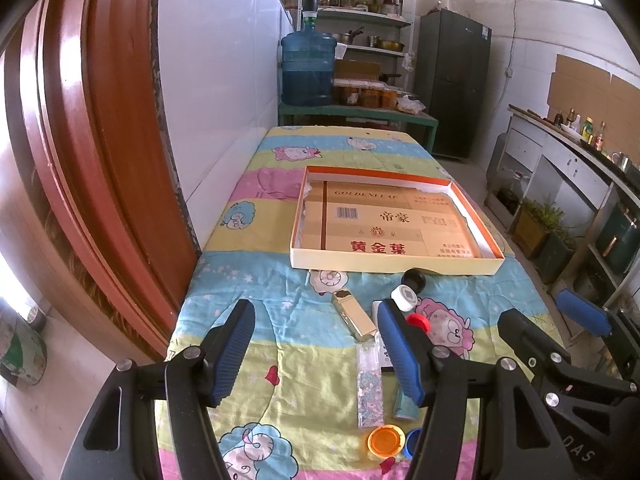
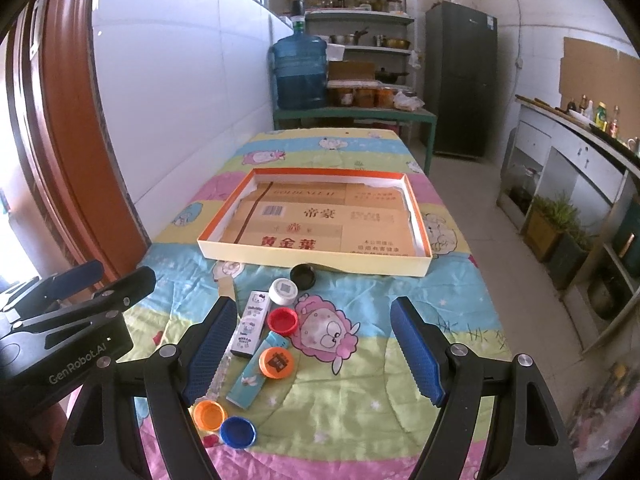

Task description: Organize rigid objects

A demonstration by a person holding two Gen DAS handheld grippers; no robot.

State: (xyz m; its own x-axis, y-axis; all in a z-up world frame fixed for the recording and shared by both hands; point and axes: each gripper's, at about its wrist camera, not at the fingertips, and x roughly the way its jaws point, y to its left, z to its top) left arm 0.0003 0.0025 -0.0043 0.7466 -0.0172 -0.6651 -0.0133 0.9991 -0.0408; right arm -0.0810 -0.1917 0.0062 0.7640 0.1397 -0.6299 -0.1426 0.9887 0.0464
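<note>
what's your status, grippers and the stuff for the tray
Left gripper open, empty. Right gripper open, empty. Tray holds none yet; caps and small boxes loose on the quilt. Nothing blocking.

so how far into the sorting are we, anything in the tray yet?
Nothing done: the tray holds only its cardboard liner. Nothing in hand either; left gripper and right gripper both hang open over the quilt. All left: black cap, white cap, red cap, orange caps, blue cap, gold lighter and the small boxes.
</note>
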